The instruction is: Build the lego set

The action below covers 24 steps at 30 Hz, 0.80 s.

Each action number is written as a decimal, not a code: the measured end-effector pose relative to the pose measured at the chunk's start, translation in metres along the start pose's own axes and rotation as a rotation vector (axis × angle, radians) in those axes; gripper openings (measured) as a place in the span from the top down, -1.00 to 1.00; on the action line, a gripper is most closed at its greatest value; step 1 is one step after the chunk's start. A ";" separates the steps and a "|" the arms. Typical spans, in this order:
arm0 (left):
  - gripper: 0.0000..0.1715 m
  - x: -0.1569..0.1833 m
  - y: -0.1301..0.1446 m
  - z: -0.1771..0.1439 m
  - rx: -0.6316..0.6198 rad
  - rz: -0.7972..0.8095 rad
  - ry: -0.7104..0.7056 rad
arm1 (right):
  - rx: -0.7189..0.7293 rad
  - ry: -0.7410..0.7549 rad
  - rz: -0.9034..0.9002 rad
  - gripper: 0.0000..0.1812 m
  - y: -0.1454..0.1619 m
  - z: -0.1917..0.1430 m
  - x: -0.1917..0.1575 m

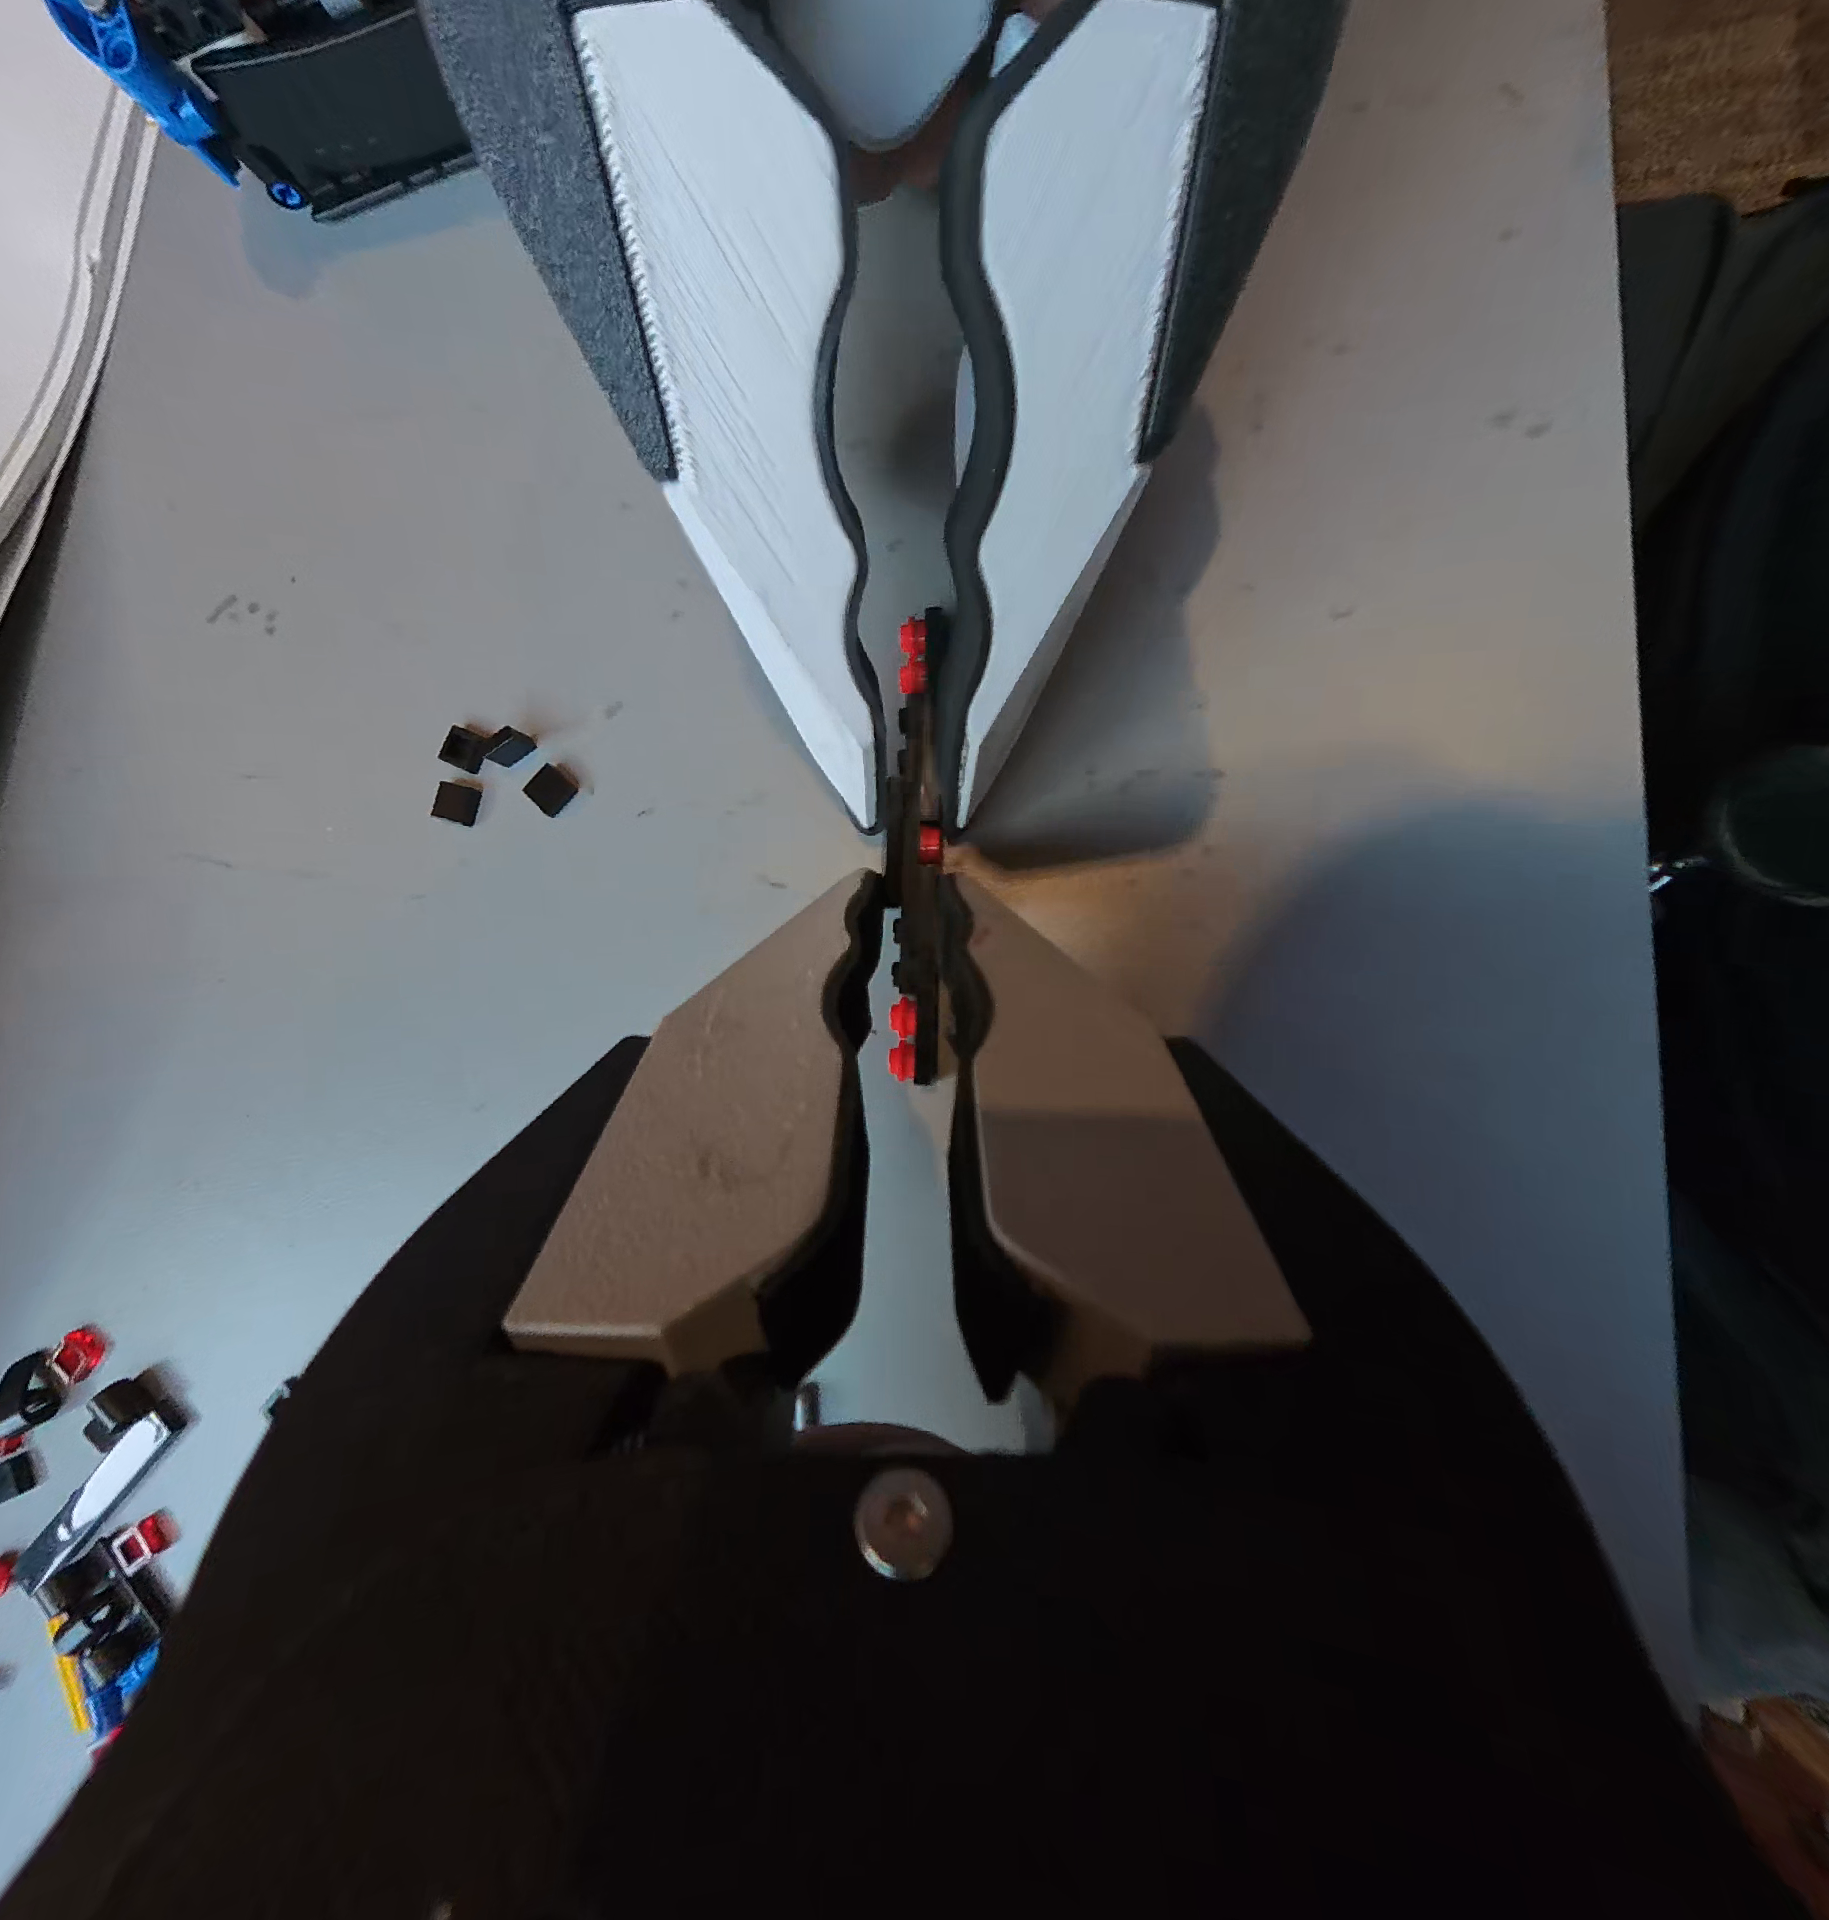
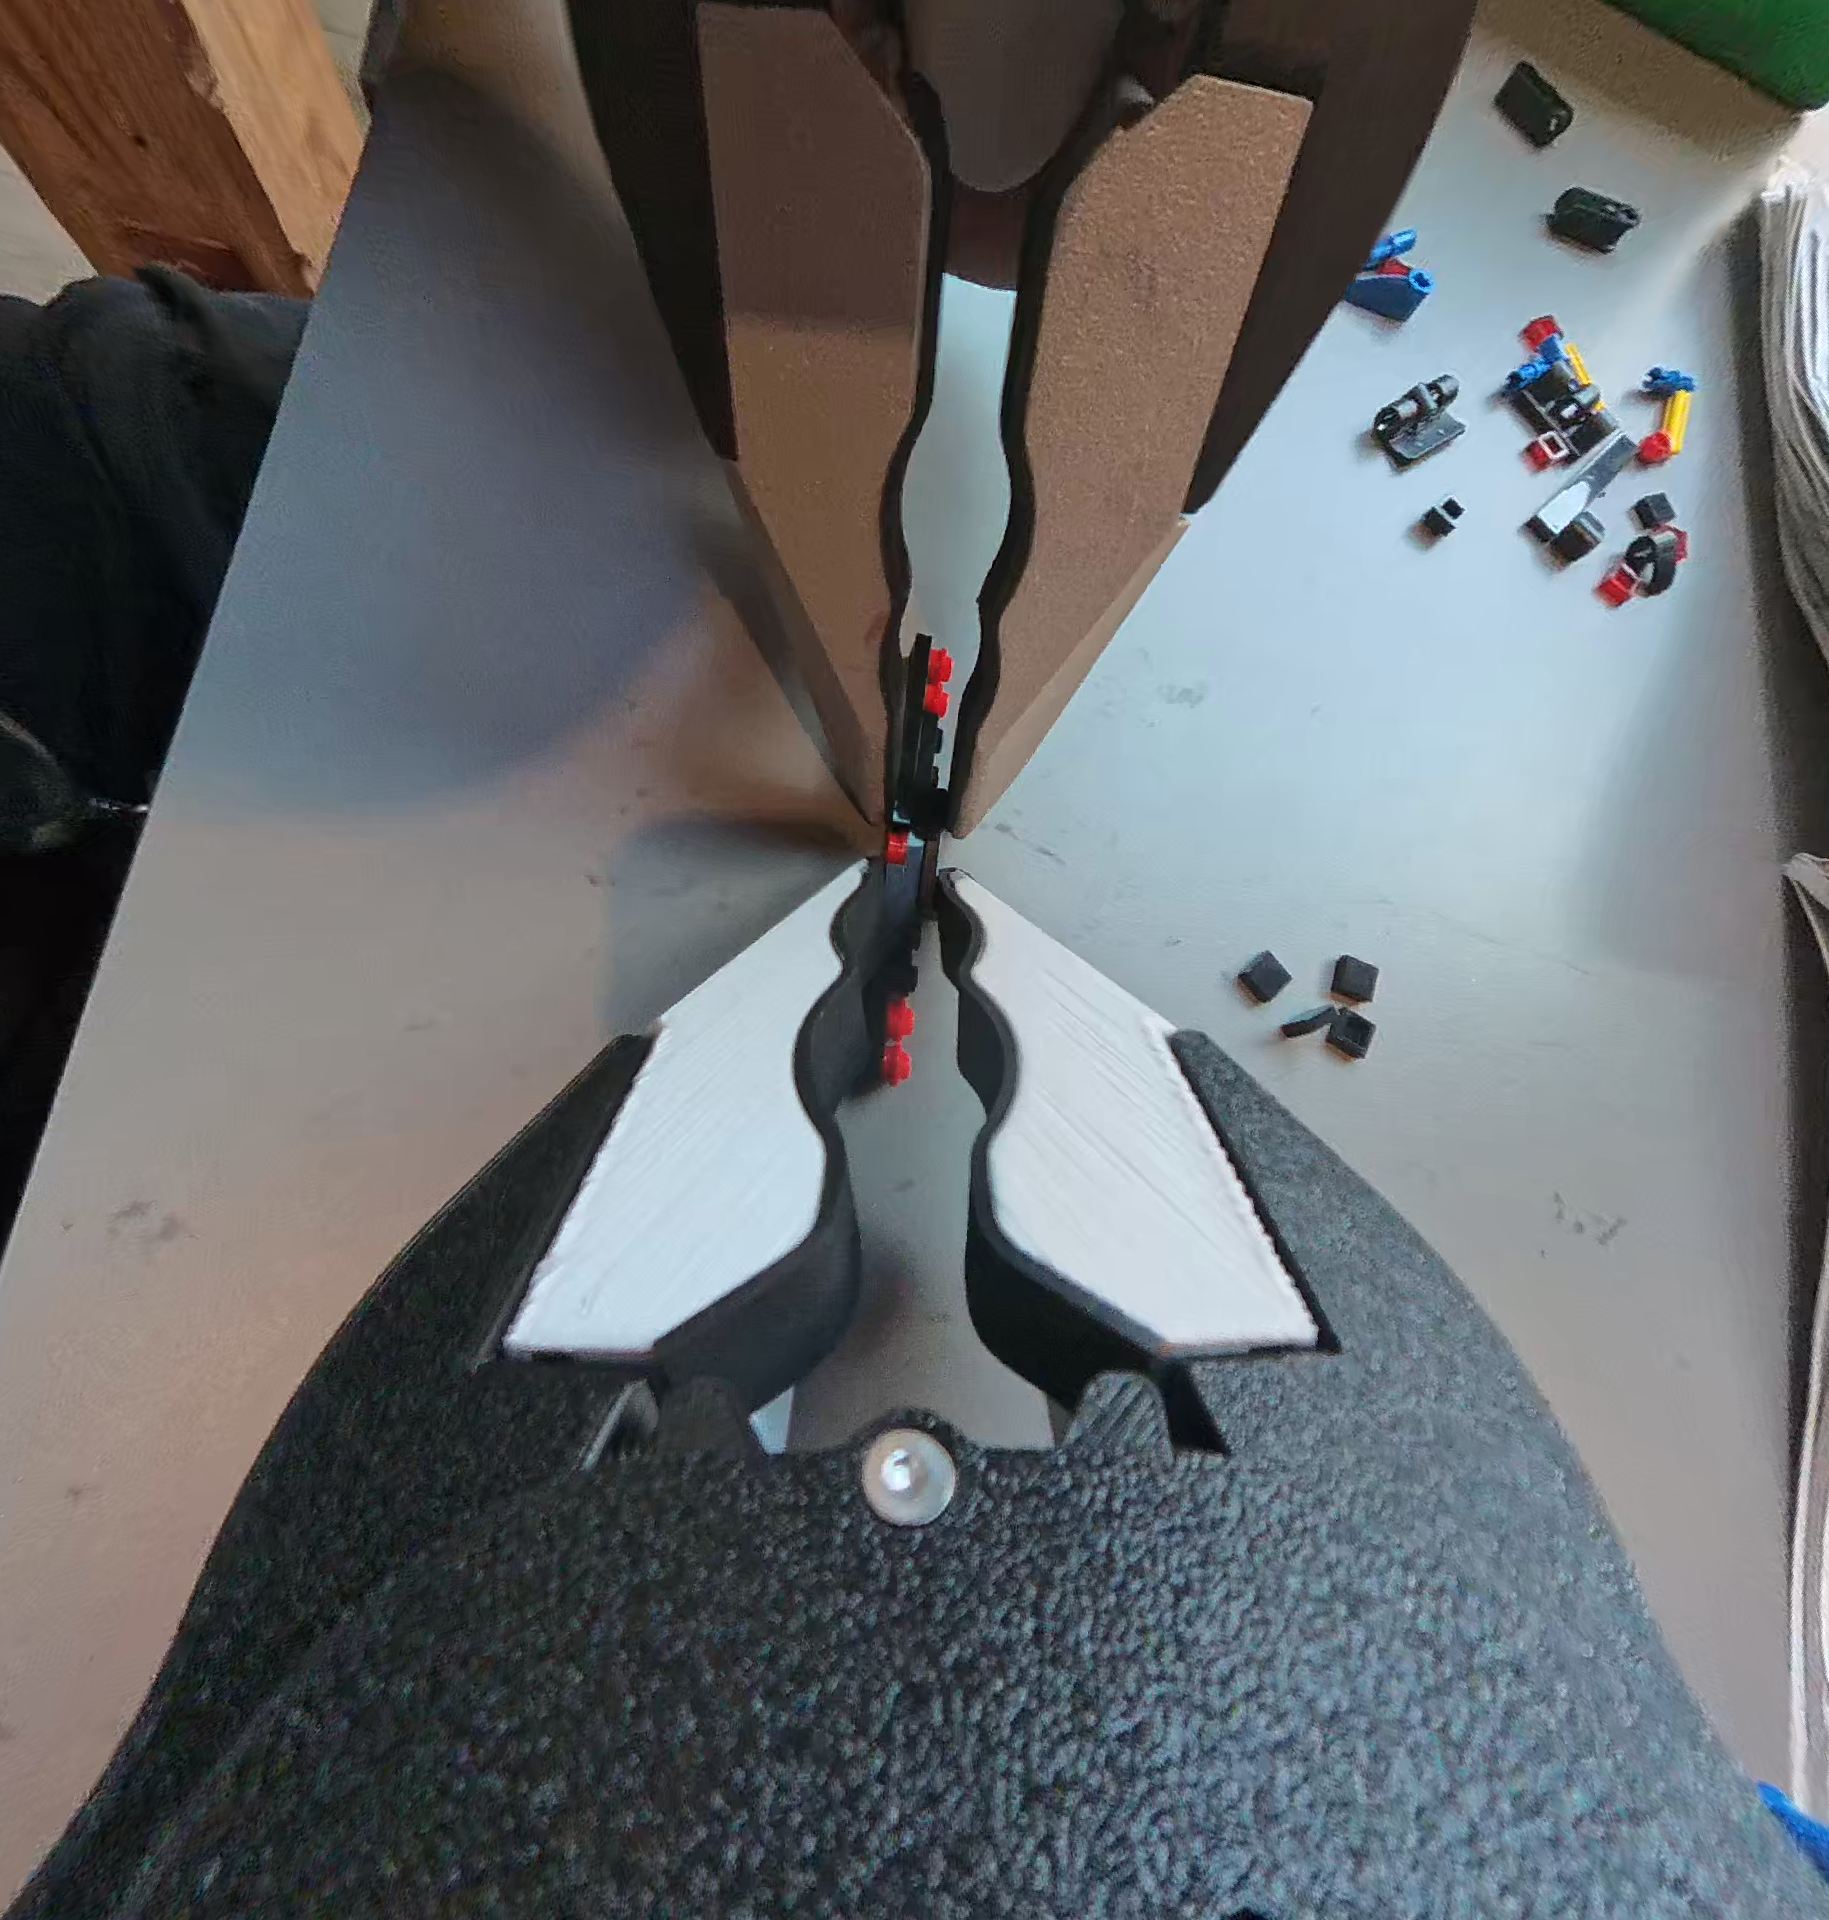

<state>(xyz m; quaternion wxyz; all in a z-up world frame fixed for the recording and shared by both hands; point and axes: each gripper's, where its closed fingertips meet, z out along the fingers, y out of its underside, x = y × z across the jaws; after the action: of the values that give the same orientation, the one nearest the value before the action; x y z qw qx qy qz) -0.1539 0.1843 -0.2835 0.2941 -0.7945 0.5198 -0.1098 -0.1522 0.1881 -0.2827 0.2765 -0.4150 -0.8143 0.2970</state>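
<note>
The left claw (image 1: 910,883) and right claw (image 2: 905,883) meet tip to tip above the grey surface (image 1: 370,935), each clamped on one end of the thin black studded plate assembly with small red round pieces (image 1: 915,831). To seat the halves well, I judge both should press squarely, without twisting.

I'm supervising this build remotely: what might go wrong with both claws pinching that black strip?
1. The thin black strip with red studs is gripped by its ends by the left claw and right claw; uneven pressure might bend it or split it.
2. If it slips, it may drop among the small black tiles.
</note>
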 end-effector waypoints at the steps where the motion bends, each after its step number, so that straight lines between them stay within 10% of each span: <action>1: 0.92 0.000 0.000 0.000 -0.001 0.005 -0.009 | 0.000 0.014 -0.017 0.90 0.000 0.000 0.000; 24: 0.91 0.007 -0.003 -0.005 -0.069 0.568 -0.498 | -0.004 0.206 -0.151 0.82 -0.006 -0.003 -0.007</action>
<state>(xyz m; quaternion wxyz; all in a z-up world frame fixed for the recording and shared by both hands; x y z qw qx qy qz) -0.1510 0.1771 -0.2781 0.4034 -0.6307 0.6351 0.1901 -0.1496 0.1802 -0.2779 0.3796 -0.3813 -0.8111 0.2294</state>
